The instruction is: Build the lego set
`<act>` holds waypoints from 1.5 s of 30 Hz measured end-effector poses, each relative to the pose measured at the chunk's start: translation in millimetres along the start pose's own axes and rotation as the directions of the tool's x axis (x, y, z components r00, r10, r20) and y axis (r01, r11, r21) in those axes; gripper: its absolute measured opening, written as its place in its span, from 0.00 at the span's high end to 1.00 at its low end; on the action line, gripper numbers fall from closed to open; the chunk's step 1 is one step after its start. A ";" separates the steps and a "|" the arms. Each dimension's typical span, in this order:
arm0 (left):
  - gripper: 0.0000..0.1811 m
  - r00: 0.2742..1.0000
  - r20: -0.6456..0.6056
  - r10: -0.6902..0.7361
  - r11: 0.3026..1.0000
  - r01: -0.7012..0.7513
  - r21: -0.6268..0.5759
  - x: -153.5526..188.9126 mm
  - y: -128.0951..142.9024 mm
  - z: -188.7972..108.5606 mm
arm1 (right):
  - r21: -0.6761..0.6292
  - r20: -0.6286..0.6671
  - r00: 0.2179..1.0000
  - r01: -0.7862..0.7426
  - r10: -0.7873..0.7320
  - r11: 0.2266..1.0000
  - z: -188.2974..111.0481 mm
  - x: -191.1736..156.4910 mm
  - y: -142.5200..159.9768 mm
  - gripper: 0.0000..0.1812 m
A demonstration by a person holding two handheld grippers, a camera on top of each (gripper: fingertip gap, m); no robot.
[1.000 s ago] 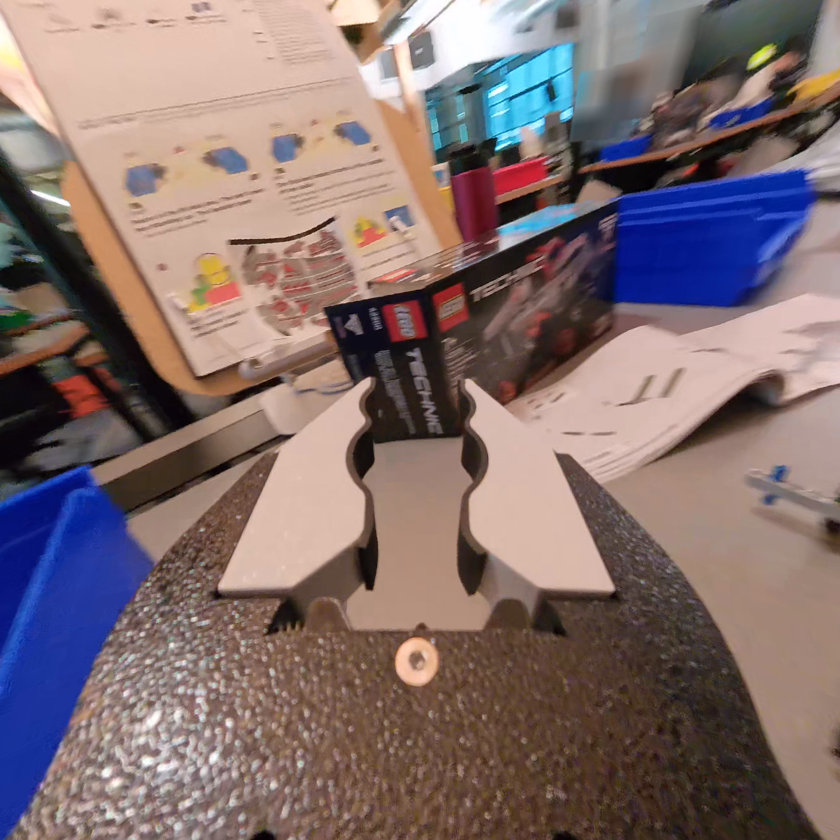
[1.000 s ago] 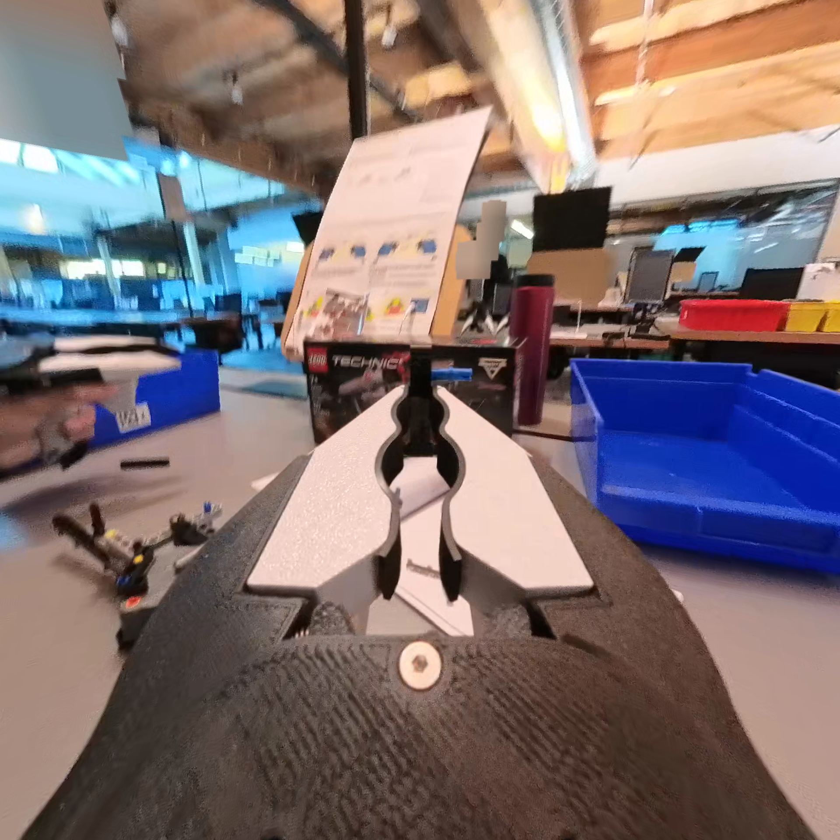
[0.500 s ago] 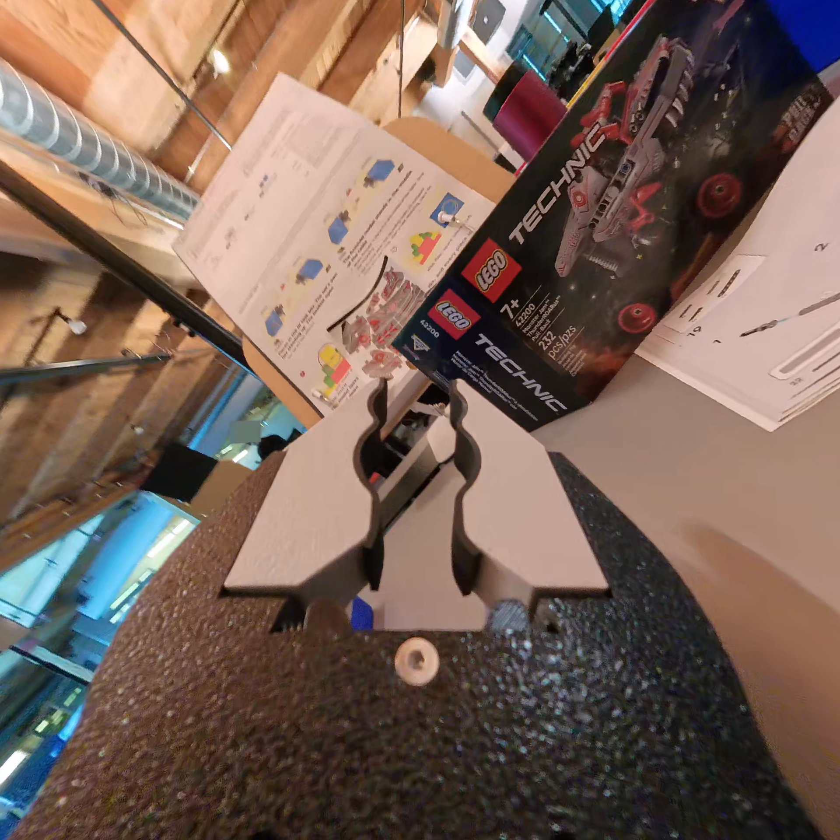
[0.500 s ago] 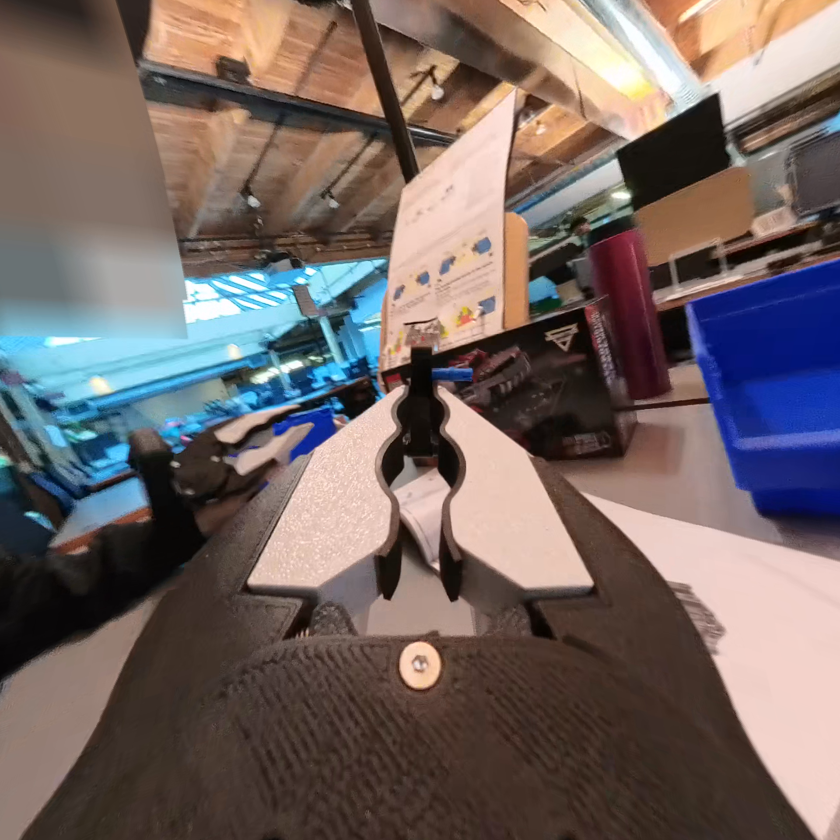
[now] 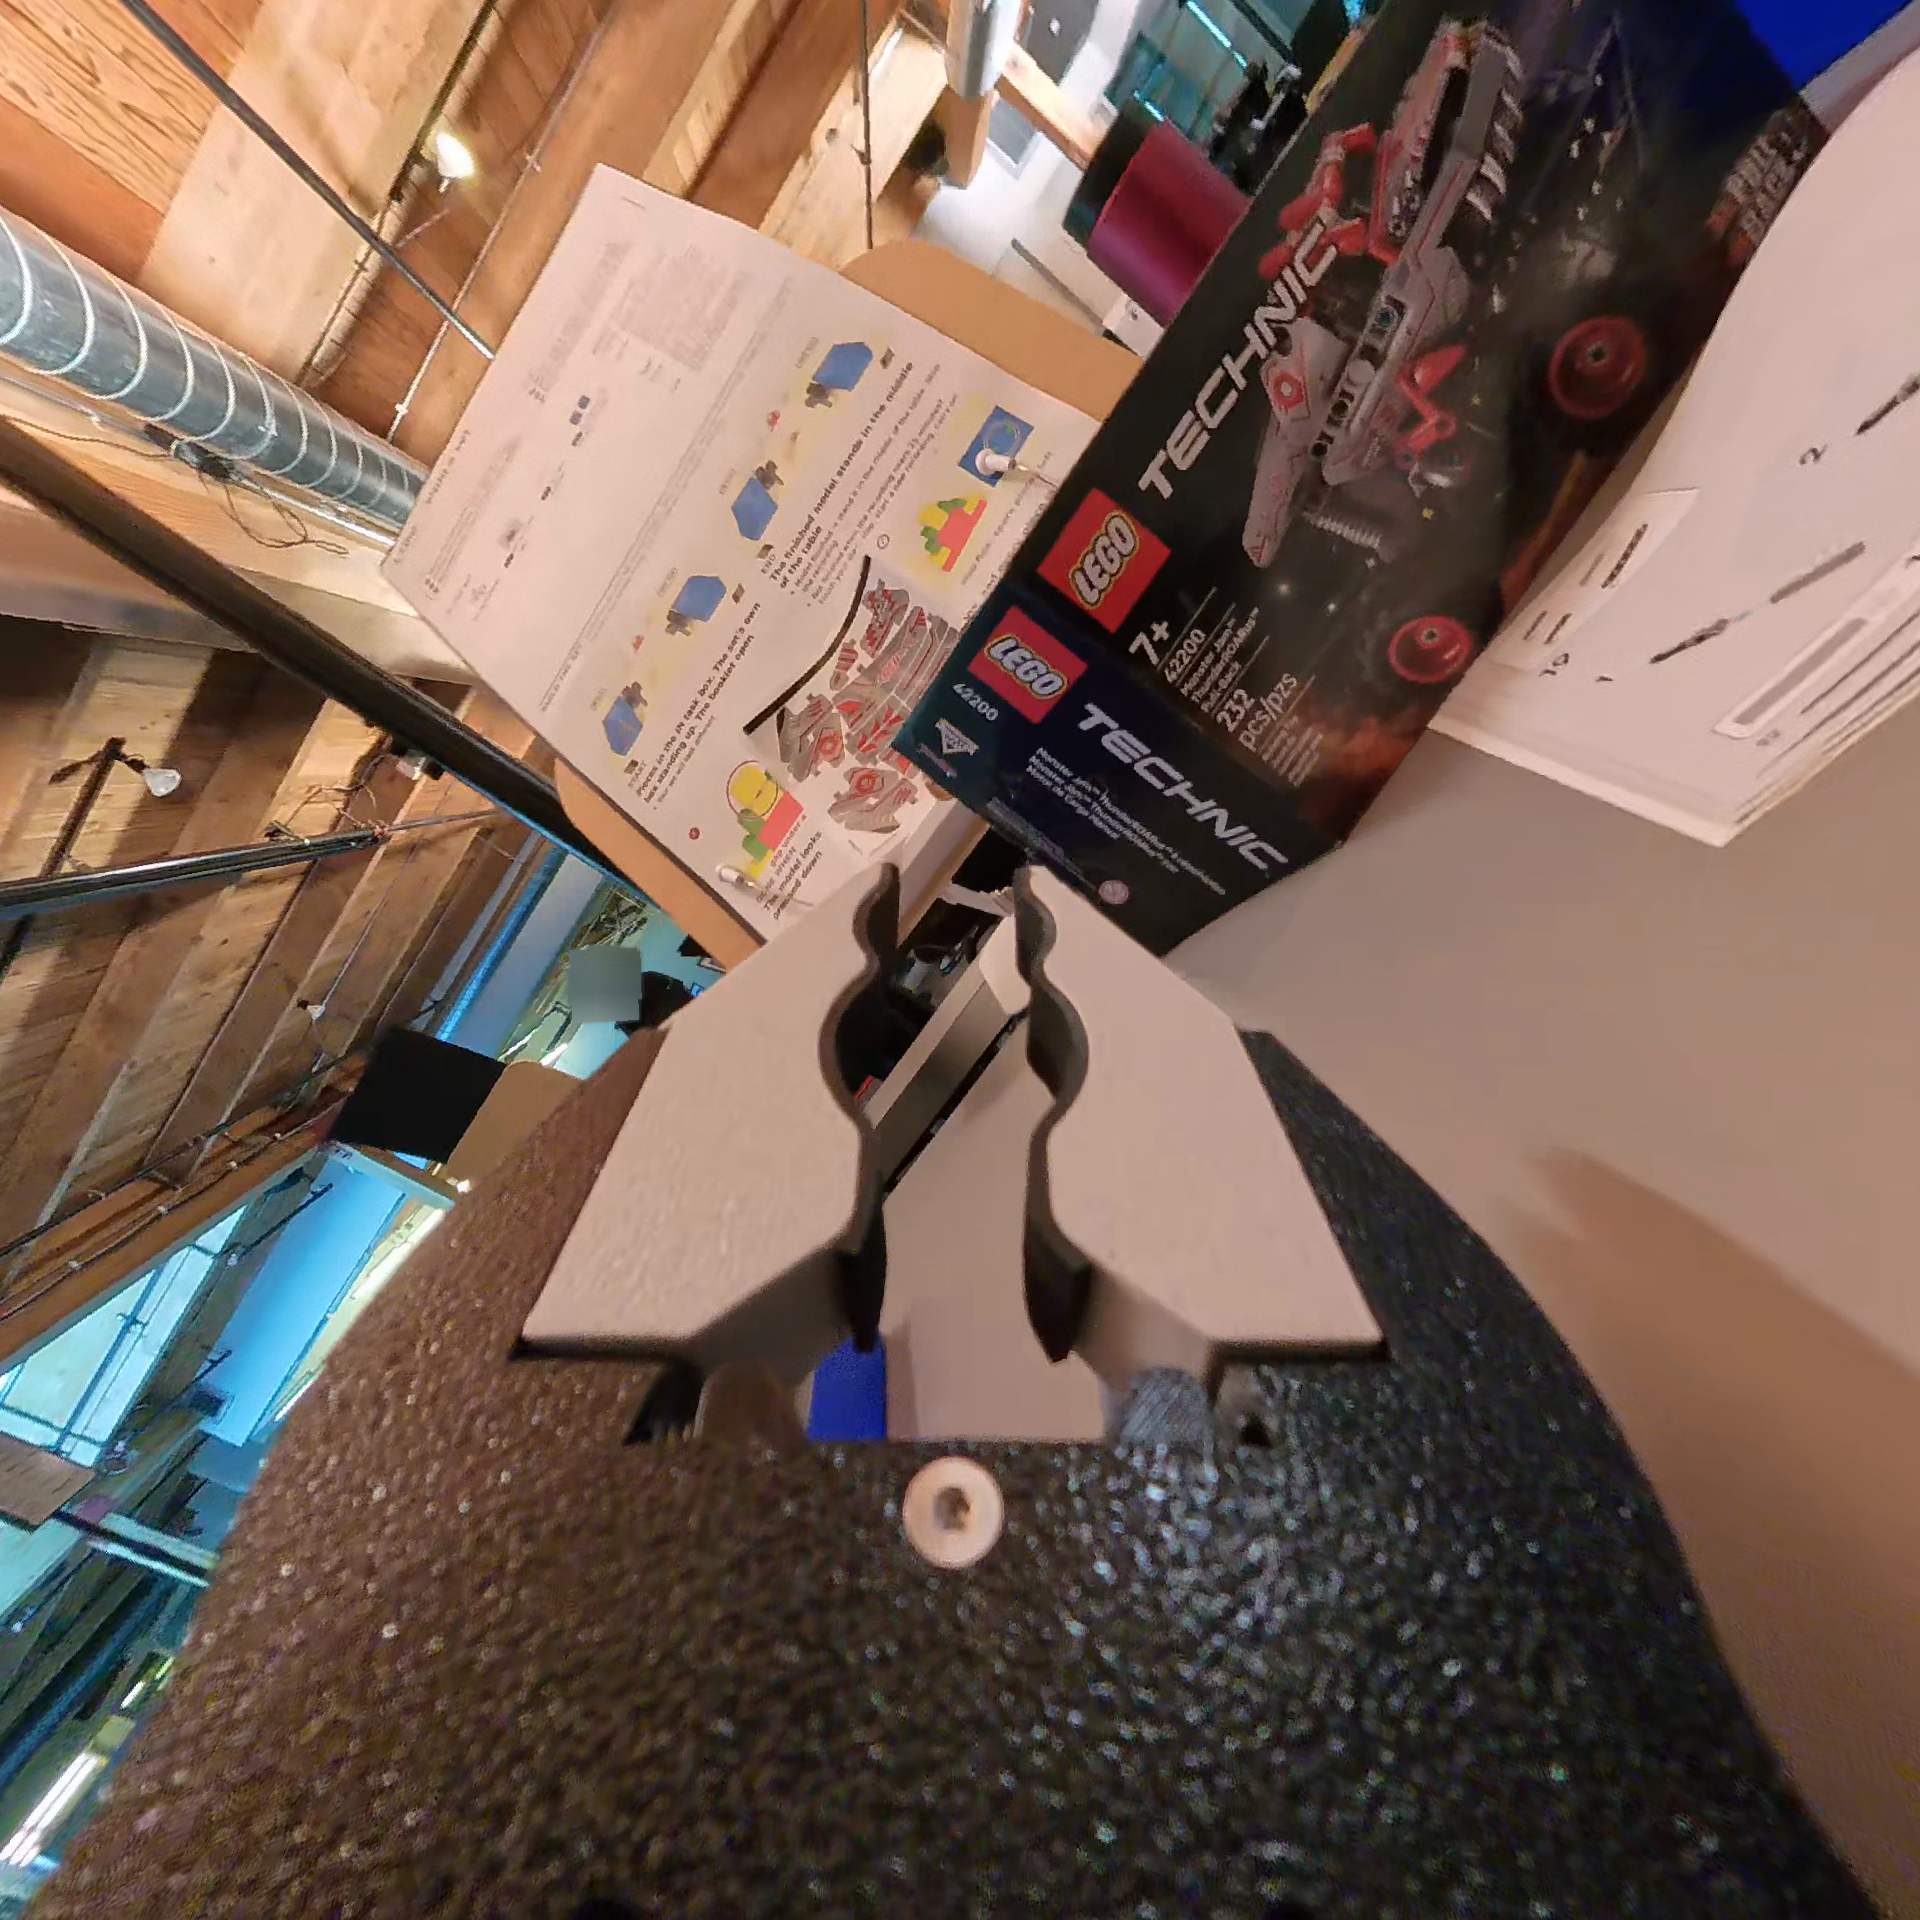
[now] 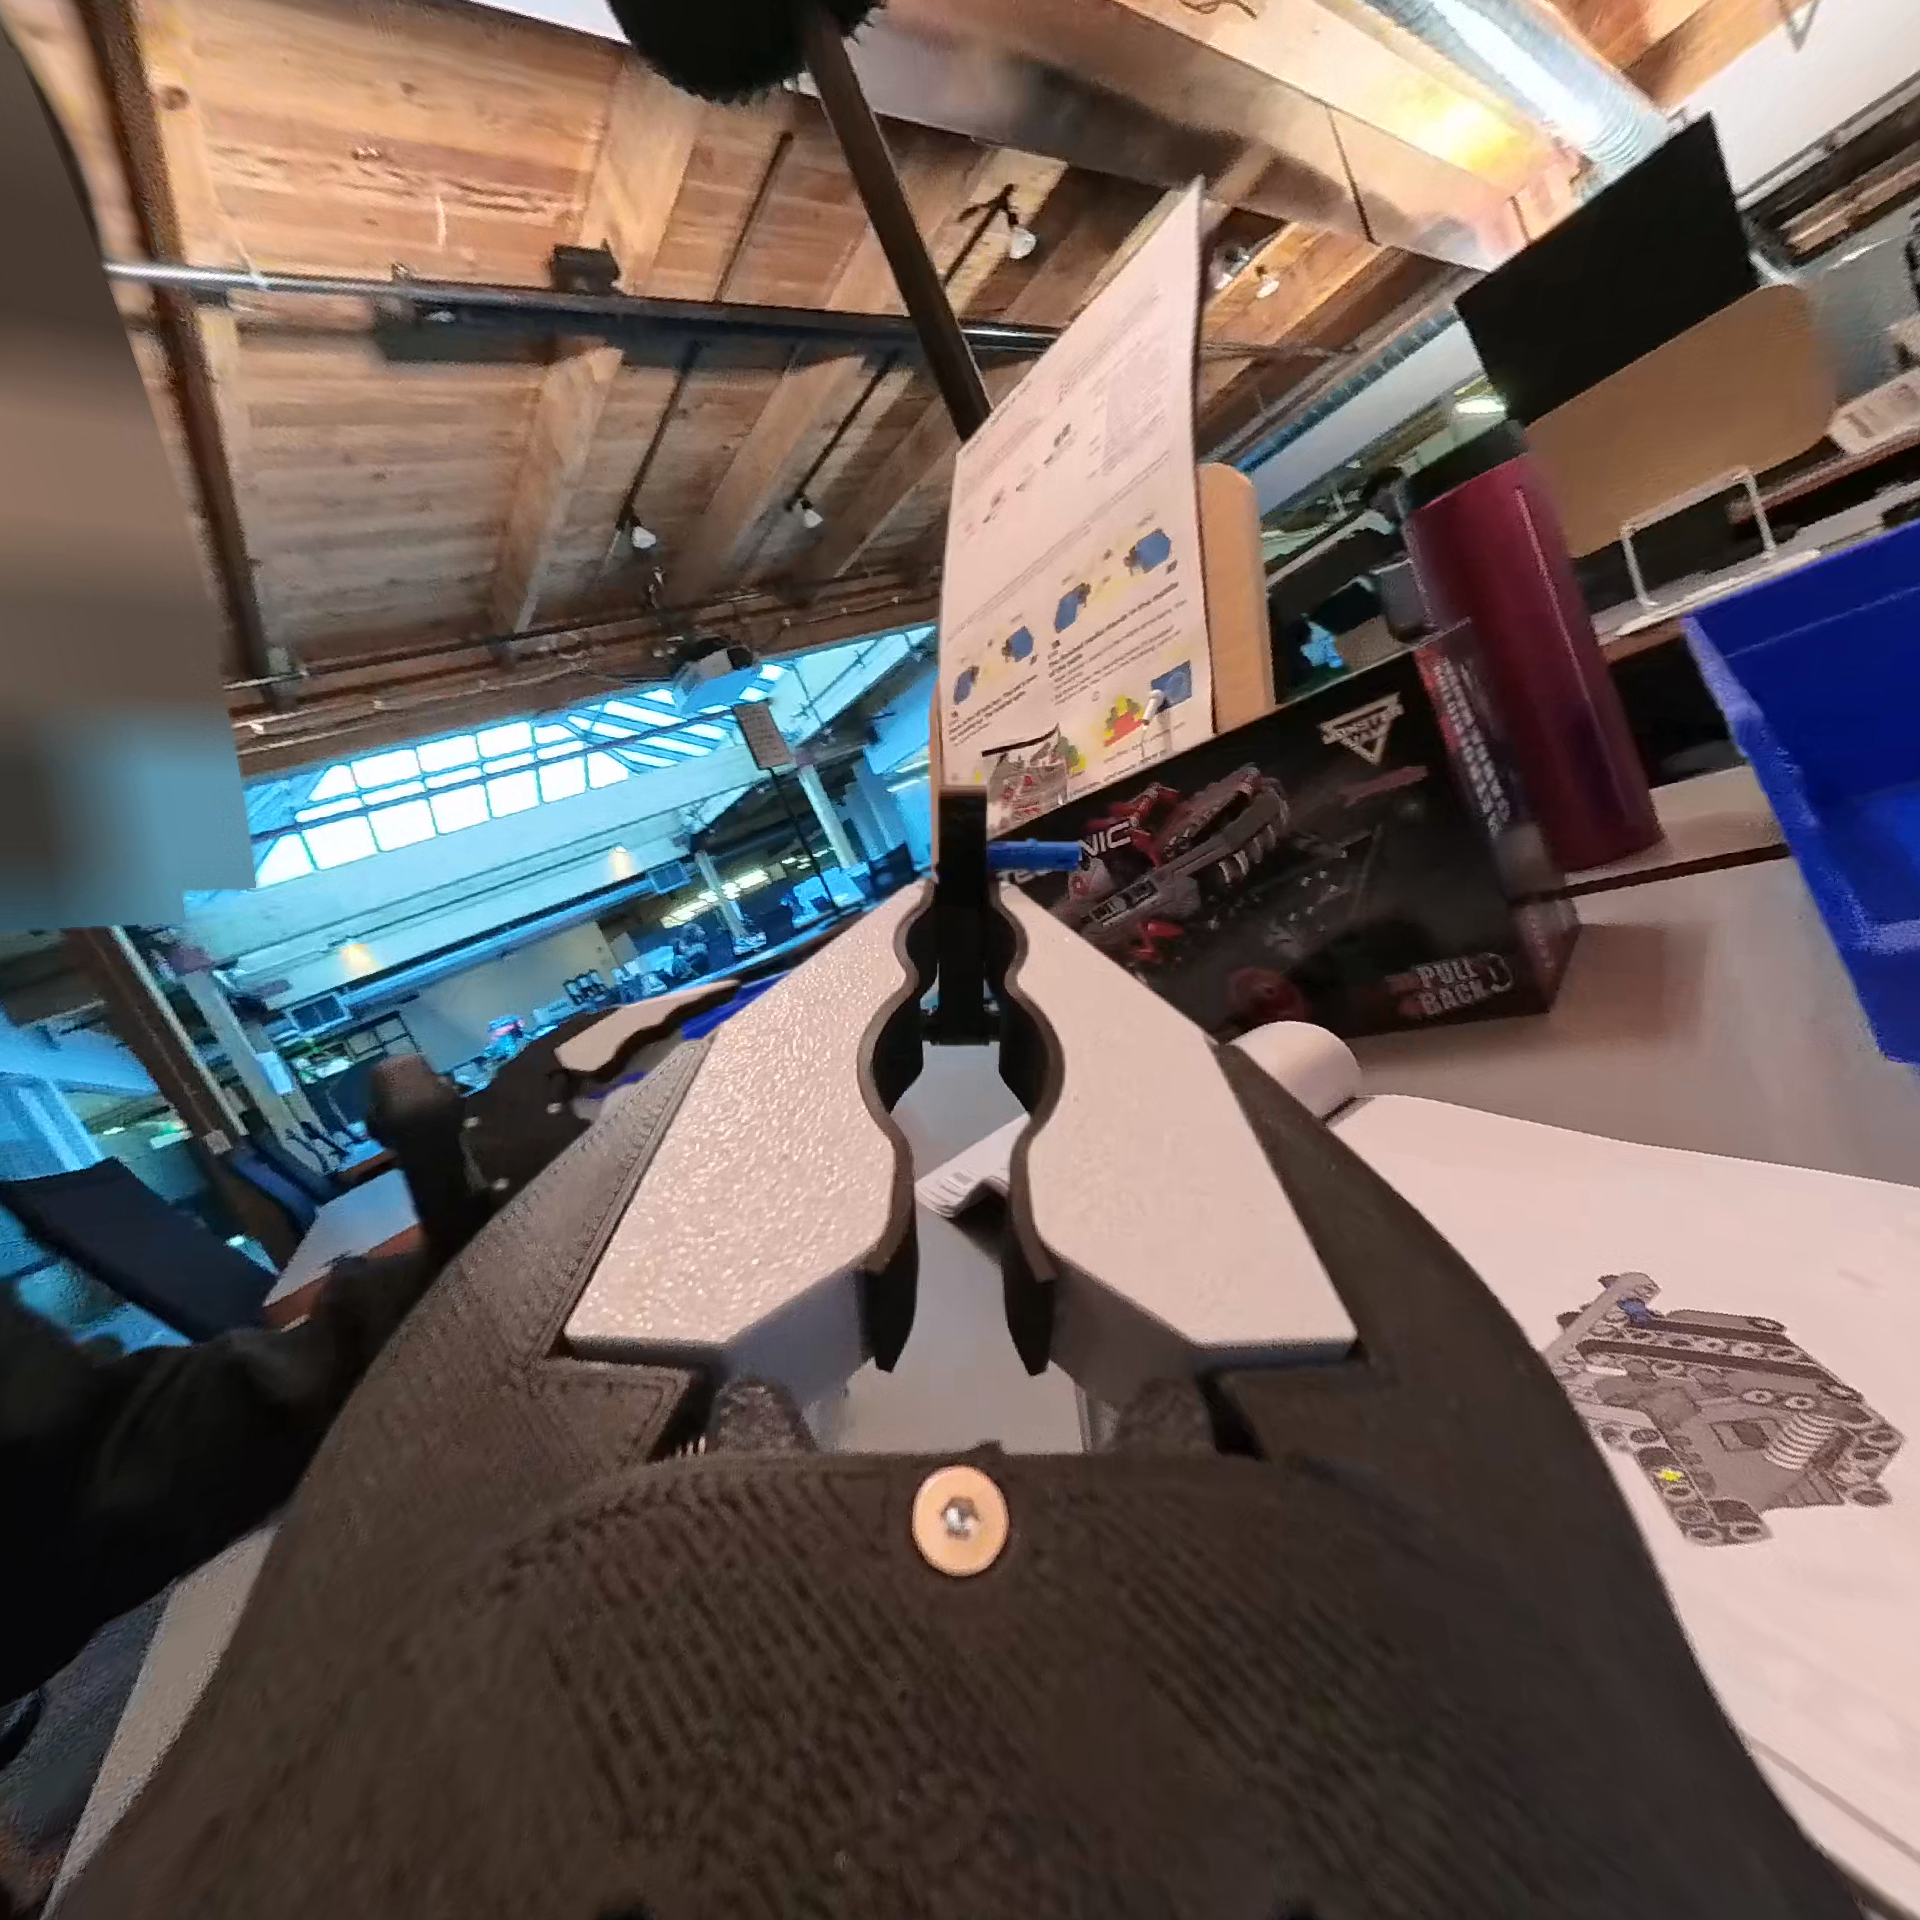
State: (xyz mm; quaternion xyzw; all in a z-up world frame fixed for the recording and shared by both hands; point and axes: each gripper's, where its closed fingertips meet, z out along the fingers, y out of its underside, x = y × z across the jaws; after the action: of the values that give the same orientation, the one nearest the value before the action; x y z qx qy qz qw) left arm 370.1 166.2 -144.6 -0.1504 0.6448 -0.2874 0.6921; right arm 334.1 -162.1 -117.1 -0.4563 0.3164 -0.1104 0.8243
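1. Our right gripper (image 6: 961, 914) pinches a black beam (image 6: 961, 862) with a blue pin (image 6: 1029, 854) at three o'clock.
2. Our left gripper (image 5: 951, 904) stands narrowly parted, empty.
3. The Lego box (image 5: 1299, 499) sits at one o'clock.

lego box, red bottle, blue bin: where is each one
lego box (image 5: 1351, 499): left wrist view, front face
red bottle (image 6: 1527, 665): right wrist view, middle of its body
blue bin (image 6: 1829, 790): right wrist view, near wall

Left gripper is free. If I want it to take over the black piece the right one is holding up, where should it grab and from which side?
Judging by its pose, grip the black beam on its bare upper end above the right gripper, coming from the left, where the left gripper waits open. The blue pin juts right, so avoid that side.
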 end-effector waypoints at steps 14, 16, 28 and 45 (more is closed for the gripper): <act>0.91 0.987 0.015 -0.158 0.987 0.158 0.008 -5.7 -0.8 -5.4 | -0.125 -0.001 1.000 -0.003 0.003 0.992 -0.3 -49.3 0.1 0.97; 0.92 0.989 0.006 -0.150 0.989 0.149 0.020 -1.5 -4.8 -7.2 | -0.189 -0.074 0.995 -0.082 0.069 0.979 -8.8 -41.3 13.5 0.97; 0.93 0.929 -0.287 -0.233 0.907 0.314 0.281 18.8 -84.6 -37.9 | -0.234 0.211 0.771 -0.557 0.601 0.797 41.3 -97.2 20.1 0.97; 0.91 0.813 -0.567 0.133 0.902 0.138 0.409 66.6 -192.0 -128.5 | -0.459 0.159 0.741 -0.530 0.652 0.714 66.4 -175.8 90.6 0.97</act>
State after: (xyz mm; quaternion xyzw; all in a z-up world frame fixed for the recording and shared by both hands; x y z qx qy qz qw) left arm 205.4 -3.9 -103.0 0.1008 0.7448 -0.4559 0.4767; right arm 229.5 16.6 -92.1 -0.4925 0.3289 0.2997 0.7479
